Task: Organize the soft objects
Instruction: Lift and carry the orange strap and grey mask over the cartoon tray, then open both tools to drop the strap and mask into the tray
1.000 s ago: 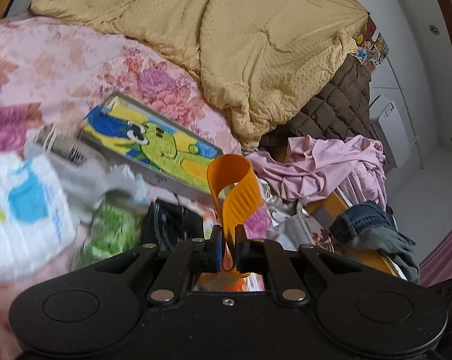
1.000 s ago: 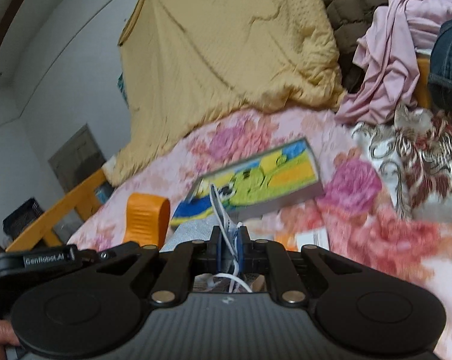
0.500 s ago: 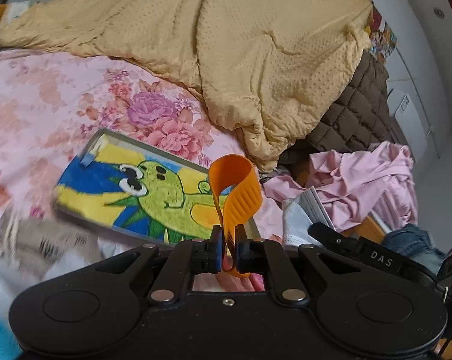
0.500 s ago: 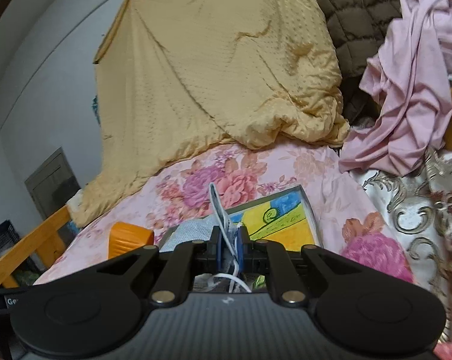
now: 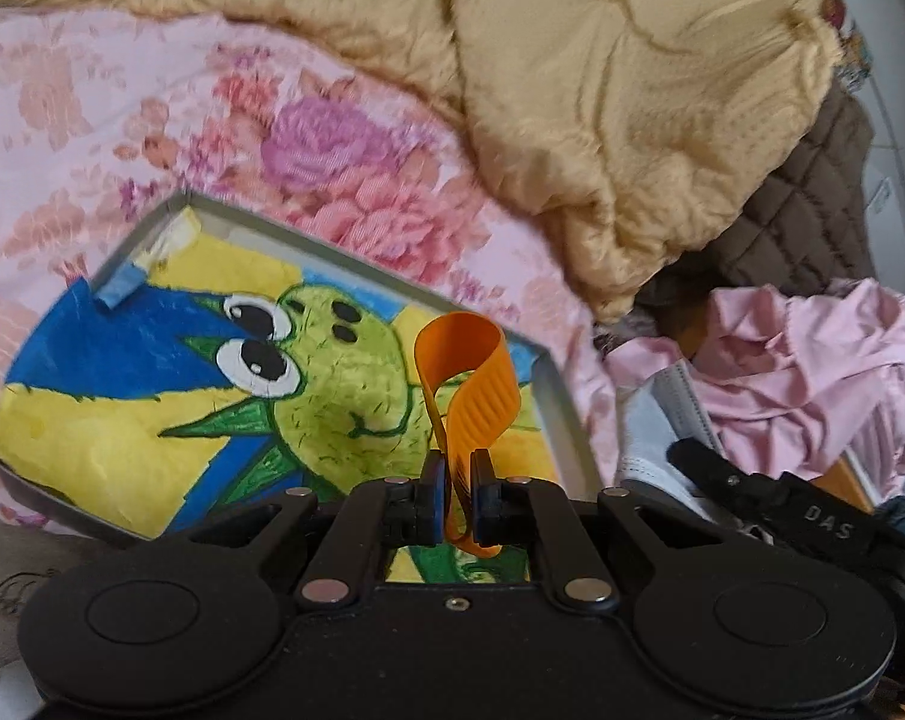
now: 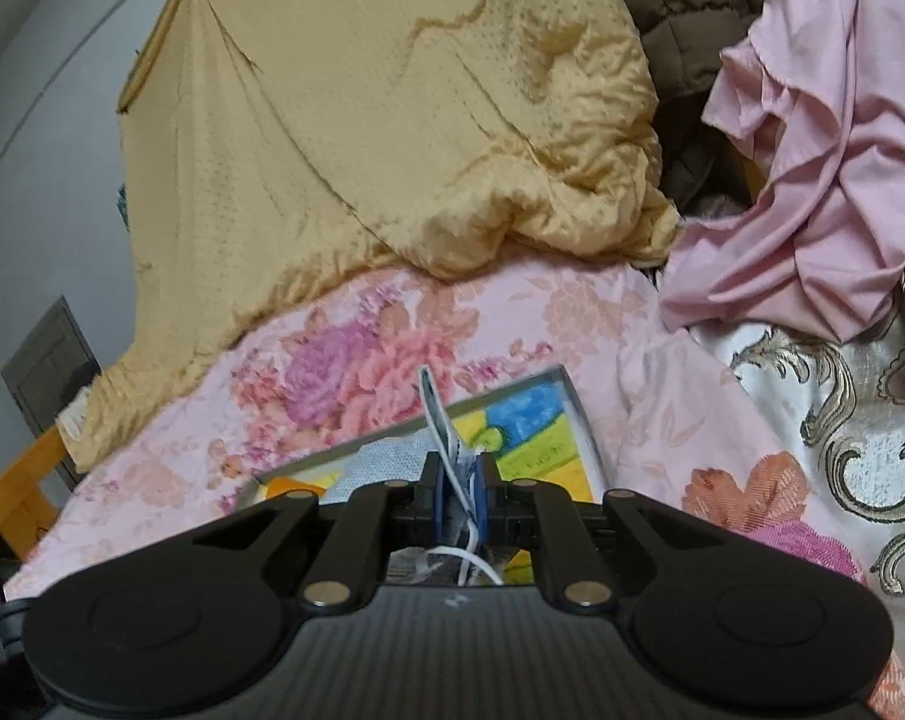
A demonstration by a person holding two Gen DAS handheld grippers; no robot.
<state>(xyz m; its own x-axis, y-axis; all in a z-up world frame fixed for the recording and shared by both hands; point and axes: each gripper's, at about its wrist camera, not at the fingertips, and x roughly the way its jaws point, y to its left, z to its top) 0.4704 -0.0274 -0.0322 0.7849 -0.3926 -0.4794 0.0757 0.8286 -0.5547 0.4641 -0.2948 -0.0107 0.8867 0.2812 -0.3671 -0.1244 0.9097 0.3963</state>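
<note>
Between the fingers of our left gripper [image 5: 457, 495] we are pinching an orange ribbed strap [image 5: 467, 372], the fingers closed tight on its lower part while its upper end is curling into a loop above them. Our right gripper [image 6: 460, 495] is likewise clamping down on a thin white and blue item with white cords [image 6: 446, 438]; we cannot tell exactly what it is. Both held things are hovering over a shallow grey tray holding a green, yellow and blue cartoon painting [image 5: 182, 372], which is lying flat on the pink floral bedspread [image 5: 92, 120]. In the left wrist view the right gripper's black body is showing at the lower right, just beside the tray. Beyond the tray a rumpled yellow quilt [image 6: 392, 120] is spreading over the bed, with a brown quilted cover [image 5: 812, 210] behind it and a crumpled pink garment [image 6: 812, 180] lying to the right. A cream cloth with scroll patterns [image 6: 842, 450] is lying near the garment.
</note>
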